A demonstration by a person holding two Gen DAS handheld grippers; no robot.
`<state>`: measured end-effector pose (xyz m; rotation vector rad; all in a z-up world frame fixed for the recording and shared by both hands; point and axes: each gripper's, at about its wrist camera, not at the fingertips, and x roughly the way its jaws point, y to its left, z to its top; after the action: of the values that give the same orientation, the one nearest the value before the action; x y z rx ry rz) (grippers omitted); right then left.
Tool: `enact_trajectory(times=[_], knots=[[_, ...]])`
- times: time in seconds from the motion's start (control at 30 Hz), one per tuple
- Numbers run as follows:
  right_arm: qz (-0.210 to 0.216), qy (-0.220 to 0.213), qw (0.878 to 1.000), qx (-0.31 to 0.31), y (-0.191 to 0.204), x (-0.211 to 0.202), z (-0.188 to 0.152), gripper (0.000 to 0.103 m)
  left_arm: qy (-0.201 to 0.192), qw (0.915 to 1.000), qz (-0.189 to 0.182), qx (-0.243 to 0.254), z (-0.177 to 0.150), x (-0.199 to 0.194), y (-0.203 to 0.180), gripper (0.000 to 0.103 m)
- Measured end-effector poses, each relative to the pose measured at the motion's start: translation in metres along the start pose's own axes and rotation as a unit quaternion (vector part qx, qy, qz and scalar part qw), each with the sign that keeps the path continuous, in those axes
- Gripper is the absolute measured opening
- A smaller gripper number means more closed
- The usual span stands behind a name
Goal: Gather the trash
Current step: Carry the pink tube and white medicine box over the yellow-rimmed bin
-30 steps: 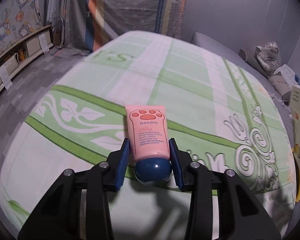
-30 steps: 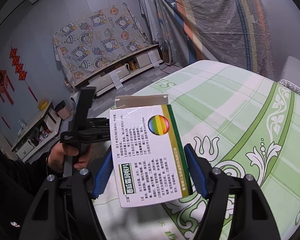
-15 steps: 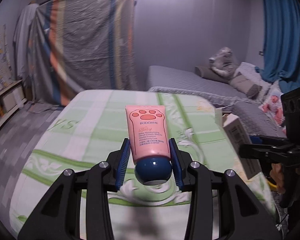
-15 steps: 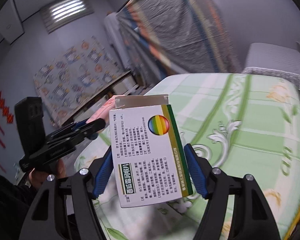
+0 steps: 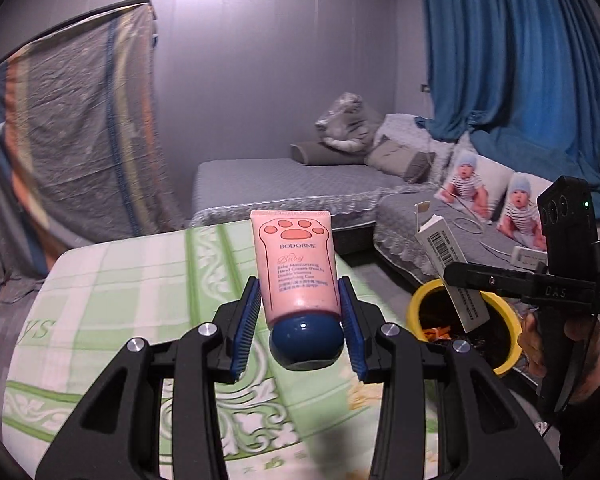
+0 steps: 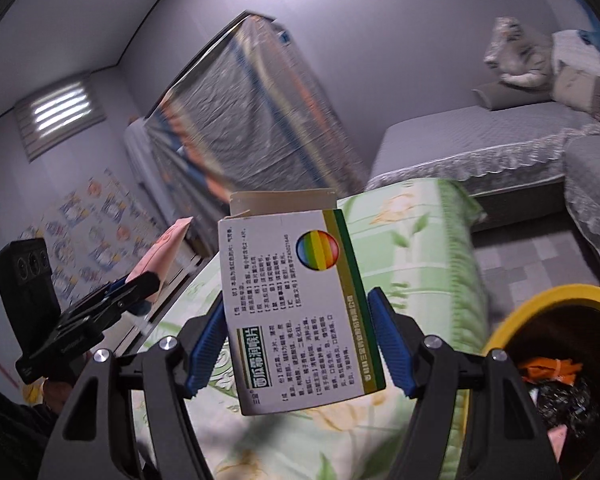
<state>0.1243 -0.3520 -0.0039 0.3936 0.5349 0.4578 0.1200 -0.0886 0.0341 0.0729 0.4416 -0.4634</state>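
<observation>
My left gripper (image 5: 300, 328) is shut on a pink hand-cream tube (image 5: 296, 264) with a dark blue cap, held upright above the green patterned table cover (image 5: 132, 296). My right gripper (image 6: 296, 344) is shut on a white medicine box (image 6: 296, 308) with a rainbow circle and an open top flap. In the left wrist view the box (image 5: 452, 276) hangs over a yellow-rimmed trash bin (image 5: 508, 360) at the right. The right wrist view has the bin (image 6: 548, 300) at lower right, with trash inside, and the left gripper (image 6: 140, 288) with the tube (image 6: 164, 256) at the left.
A grey sofa (image 5: 284, 180) with cushions and a plush toy runs behind the table. Blue curtains (image 5: 512, 60) hang at the right. A cloth-covered rack (image 5: 60, 140) stands at the back left. A hand (image 5: 540, 340) grips the right tool beside the bin.
Both grippers swung from over the table toward the sofa side, each keeping its grip. The left one rose. The yellow bin came into both views, and the box now hangs over it.
</observation>
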Motion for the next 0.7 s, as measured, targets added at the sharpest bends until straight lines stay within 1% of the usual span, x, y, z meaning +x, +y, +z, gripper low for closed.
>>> enact_trajectory(times=[0.1, 0.17, 0.37, 0.5, 0.63, 0.7], knots=[[-0.028, -0.025, 0.999, 0.026, -0.025, -0.024, -0.005, 0.065, 0.001, 0.9996, -0.023, 0.018, 0.004, 0.009, -0.022, 0.037], [-0.058, -0.043, 0.997, 0.038, -0.040, -0.041, -0.008, 0.065, -0.001, 0.9989, -0.037, 0.031, 0.007, 0.014, -0.038, 0.037], [-0.111, -0.076, 0.989, 0.064, -0.071, -0.074, -0.019, 0.065, -0.002, 0.9955, -0.076, 0.056, 0.013, 0.031, -0.082, 0.037], [-0.127, -0.090, 0.984, 0.091, -0.092, -0.091, -0.029, 0.065, 0.002, 0.9932, -0.096, 0.066, 0.015, 0.045, -0.112, 0.037], [-0.158, -0.102, 0.976, 0.110, -0.112, -0.107, -0.038, 0.065, 0.005, 0.9911, -0.110, 0.076, 0.015, 0.057, -0.134, 0.037], [-0.166, -0.102, 0.973, 0.122, -0.122, -0.111, -0.042, 0.065, 0.008, 0.9902, -0.115, 0.079, 0.014, 0.066, -0.146, 0.037]])
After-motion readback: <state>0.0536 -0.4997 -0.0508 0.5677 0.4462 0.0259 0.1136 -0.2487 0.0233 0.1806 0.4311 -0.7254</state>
